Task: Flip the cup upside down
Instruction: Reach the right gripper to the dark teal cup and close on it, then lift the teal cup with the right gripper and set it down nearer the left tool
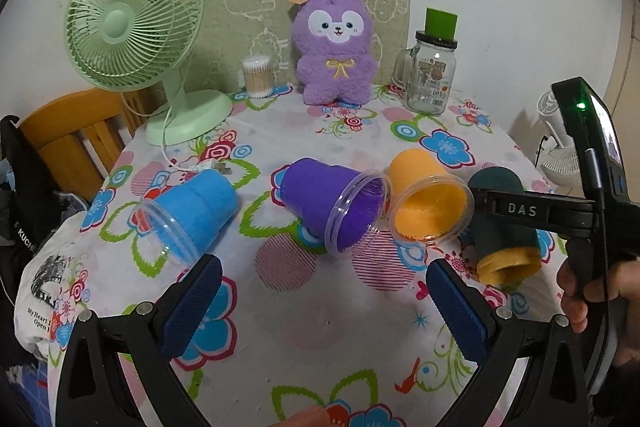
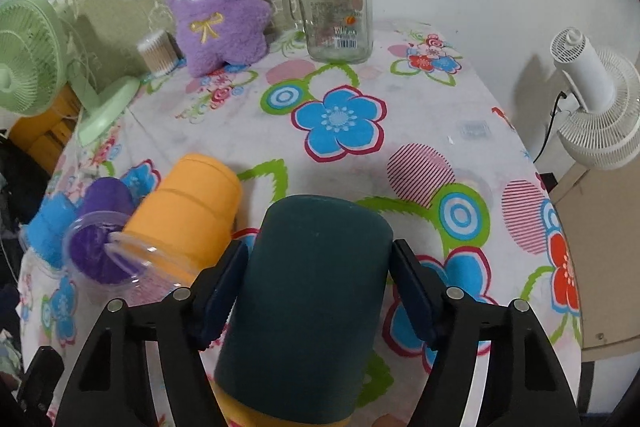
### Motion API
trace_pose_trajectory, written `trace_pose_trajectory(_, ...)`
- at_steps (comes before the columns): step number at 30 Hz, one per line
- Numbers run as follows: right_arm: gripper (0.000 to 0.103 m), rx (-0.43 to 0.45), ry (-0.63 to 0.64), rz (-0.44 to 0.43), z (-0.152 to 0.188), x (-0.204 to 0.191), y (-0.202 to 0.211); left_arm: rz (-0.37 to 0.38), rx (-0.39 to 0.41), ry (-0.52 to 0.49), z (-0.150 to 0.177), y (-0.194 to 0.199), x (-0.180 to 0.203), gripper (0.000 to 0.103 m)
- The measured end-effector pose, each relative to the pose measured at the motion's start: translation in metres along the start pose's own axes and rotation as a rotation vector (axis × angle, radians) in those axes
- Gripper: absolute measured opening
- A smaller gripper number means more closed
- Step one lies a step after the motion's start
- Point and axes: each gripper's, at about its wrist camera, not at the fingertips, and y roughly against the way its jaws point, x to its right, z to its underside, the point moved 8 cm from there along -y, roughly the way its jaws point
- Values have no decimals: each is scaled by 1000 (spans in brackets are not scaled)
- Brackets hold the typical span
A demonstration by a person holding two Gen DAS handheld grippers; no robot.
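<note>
Several cups lie on their sides on the floral tablecloth (image 1: 320, 311). A dark teal cup (image 2: 308, 299) with a yellow rim lies between the fingers of my right gripper (image 2: 320, 283), which is shut on it; it also shows in the left wrist view (image 1: 506, 223). An orange cup (image 1: 426, 199) lies just left of it, touching a purple cup (image 1: 332, 203). A blue cup (image 1: 192, 215) lies farther left. My left gripper (image 1: 320, 307) is open and empty, low over the cloth in front of the purple cup.
At the back stand a green fan (image 1: 136, 27), a cotton swab jar (image 1: 258, 75), a purple plush (image 1: 334, 47) and a glass jar (image 1: 432, 75) with a green cup on top. A wooden chair (image 1: 76, 131) is left; a white fan (image 2: 592, 99) stands right of the table.
</note>
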Motion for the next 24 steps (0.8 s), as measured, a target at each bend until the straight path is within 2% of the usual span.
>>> trace_pose_trajectory(9, 70, 56, 66, -127, 16, -33, 67, -2, 56, 43, 12, 50, -16, 103)
trace_pose_trajectory(17, 69, 78, 152, -233, 51, -72, 133, -27, 116, 93, 39, 108, -46, 103)
trace_pose_trajectory(20, 69, 51, 211, -260, 73, -85, 151, -40, 130, 109, 51, 125, -58, 103)
trace_pose_trajectory(24, 69, -29, 302, -324, 120, -109, 169, -50, 135, 146, 72, 144, -78, 103)
